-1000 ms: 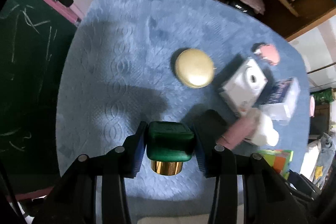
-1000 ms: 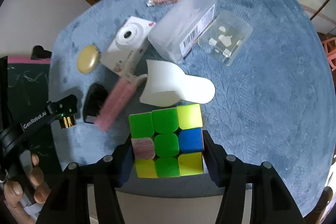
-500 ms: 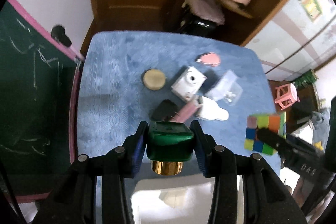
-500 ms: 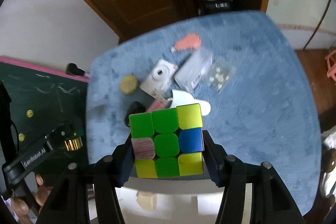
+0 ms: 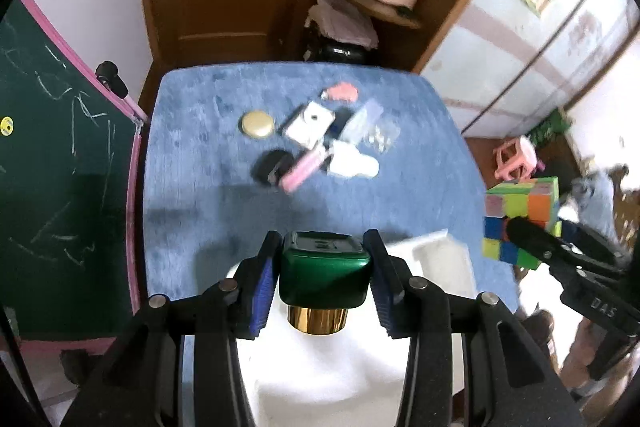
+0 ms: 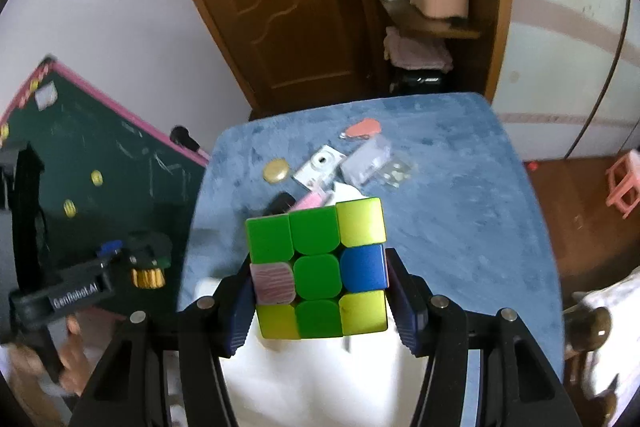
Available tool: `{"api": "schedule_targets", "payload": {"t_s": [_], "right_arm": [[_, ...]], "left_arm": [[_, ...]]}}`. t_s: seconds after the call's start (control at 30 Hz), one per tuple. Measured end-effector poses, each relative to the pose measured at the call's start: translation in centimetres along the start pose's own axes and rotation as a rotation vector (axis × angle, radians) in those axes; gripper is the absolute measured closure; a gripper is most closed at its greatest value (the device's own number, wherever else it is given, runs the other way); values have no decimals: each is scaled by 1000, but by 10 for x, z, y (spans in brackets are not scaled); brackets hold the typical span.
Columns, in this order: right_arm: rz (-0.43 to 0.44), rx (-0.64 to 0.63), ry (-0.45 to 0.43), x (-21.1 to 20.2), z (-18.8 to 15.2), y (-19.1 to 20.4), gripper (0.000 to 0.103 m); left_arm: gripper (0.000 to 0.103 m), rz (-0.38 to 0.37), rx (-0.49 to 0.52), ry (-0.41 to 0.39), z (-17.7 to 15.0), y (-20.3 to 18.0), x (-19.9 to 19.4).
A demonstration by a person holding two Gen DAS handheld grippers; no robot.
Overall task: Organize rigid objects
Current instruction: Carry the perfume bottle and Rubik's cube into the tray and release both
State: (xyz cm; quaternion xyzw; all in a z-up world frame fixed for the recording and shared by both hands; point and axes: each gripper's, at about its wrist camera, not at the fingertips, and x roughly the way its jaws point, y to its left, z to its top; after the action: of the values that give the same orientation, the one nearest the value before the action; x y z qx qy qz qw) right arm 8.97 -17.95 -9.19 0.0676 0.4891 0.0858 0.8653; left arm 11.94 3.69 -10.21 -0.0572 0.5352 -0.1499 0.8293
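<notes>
Blue carpet-like cloth covers the bench (image 5: 192, 187), with a wooden door and shelves behind it and a green chalkboard at the side.

From the left wrist view, we see our left hand-held gripper (image 5: 323, 267) clamped on a green bottle with a gold neck (image 5: 323, 273), its blue pads pressing both flat sides, which likely keeps it from twisting. It hangs above a white bin (image 5: 440, 259) at the bench's near edge, probably the place we mean to drop it. Further off, a loose cluster lies mid-bench: a gold disc (image 5: 257, 123), a white toy camera (image 5: 310, 121) and a pink brush (image 5: 302, 171). Open cloth lies all around the cluster, so we have room to reach in from any side.

From the right wrist view, our right hand-held gripper (image 6: 320, 283) holds a puzzle cube (image 6: 320, 267) squarely by two opposite faces, jaws about halfway apart. It too sits over the white bin, whose bright wall fills the space below. The left hand-held gripper shows off to one side, well apart, so neither should foul the other.
</notes>
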Motion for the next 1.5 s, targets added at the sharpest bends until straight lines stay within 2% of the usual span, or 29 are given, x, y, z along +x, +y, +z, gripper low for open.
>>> {"api": "schedule_targets", "payload": {"t_s": [0.13, 0.3, 0.5, 0.7, 0.93, 1.17, 1.27, 1.33, 1.5], "right_arm": [[-44, -32, 20, -1, -41, 1, 44], [-76, -20, 128, 24, -91, -4, 44], [-105, -18, 230, 51, -131, -11, 44], [-125, -54, 274, 70, -146, -14, 44], [-142, -70, 357, 97, -162, -17, 44], [-174, -96, 383, 107, -171, -16, 44], [-172, -91, 371, 106, -171, -16, 43], [-165, -90, 360, 105, -169, -16, 39], [-156, -106, 319, 92, -162, -13, 38]], "left_arm": [[58, 27, 65, 39, -36, -7, 16], [58, 38, 131, 99, -77, -15, 38], [58, 59, 185, 176, -111, -20, 70], [59, 56, 204, 224, -130, -20, 97], [62, 50, 288, 215, -141, -37, 111], [61, 77, 360, 195, -146, -46, 111], [50, 76, 364, 192, -145, -46, 108], [38, 76, 348, 186, -142, -45, 105], [36, 72, 311, 150, -127, -41, 91]]}}
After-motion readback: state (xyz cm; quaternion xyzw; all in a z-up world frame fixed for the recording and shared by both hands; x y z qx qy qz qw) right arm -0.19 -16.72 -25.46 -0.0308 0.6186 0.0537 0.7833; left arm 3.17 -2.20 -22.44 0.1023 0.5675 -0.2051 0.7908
